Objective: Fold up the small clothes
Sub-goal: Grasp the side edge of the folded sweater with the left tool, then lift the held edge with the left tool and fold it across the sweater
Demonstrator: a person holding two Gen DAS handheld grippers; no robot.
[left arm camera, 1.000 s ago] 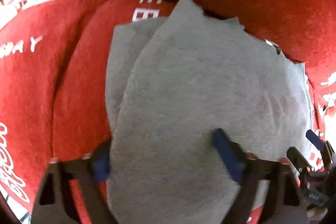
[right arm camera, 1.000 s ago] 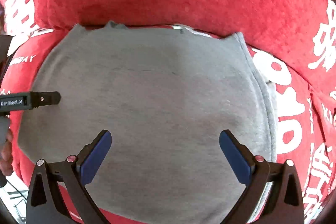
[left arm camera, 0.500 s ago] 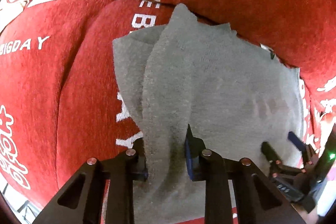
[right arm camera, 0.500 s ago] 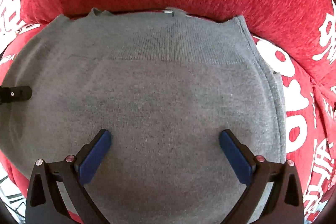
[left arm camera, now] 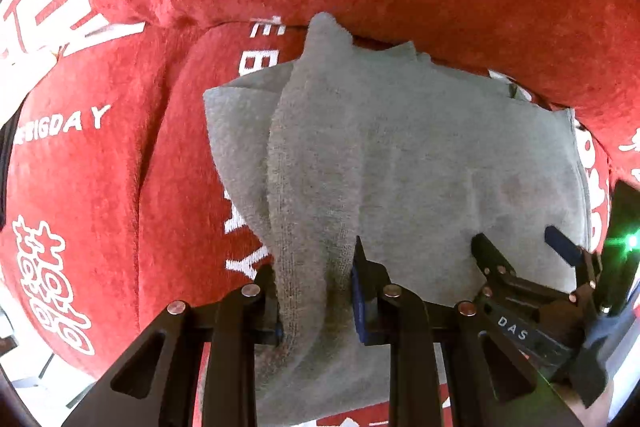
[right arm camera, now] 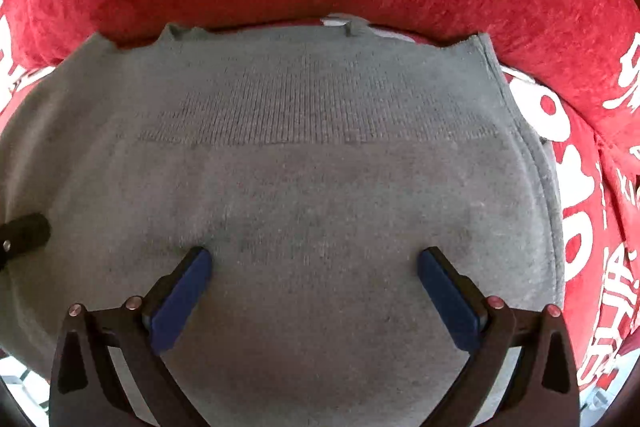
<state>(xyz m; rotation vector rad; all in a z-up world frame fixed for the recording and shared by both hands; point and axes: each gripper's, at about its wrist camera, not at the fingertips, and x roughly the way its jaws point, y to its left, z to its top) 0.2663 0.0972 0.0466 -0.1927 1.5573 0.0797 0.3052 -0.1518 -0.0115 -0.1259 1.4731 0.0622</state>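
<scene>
Everything sits on a plush red velvety sofa cover with white lettering, with a fat bolster of the same stuff running across the top at 12 o'clock.

The small grey knitted garment lies spread on the seat, ribbed band toward 12 in the right view. It looks partly folded to me: in the left view a second layer sticks out at 9 o'clock under the top one.

The left gripper is pinched tight on a bunched ridge of the grey knit at its near edge, around 6 o'clock. The right gripper is spread wide with its blue pads resting on or just above the cloth, grabbing nothing.

My guess is there's at least one more fold to go, plus smoothing.

Hard to tell: sleeves or legs aren't visible, so I can't say what garment it is. The near hem is cut off at 6 o'clock in both views.
</scene>
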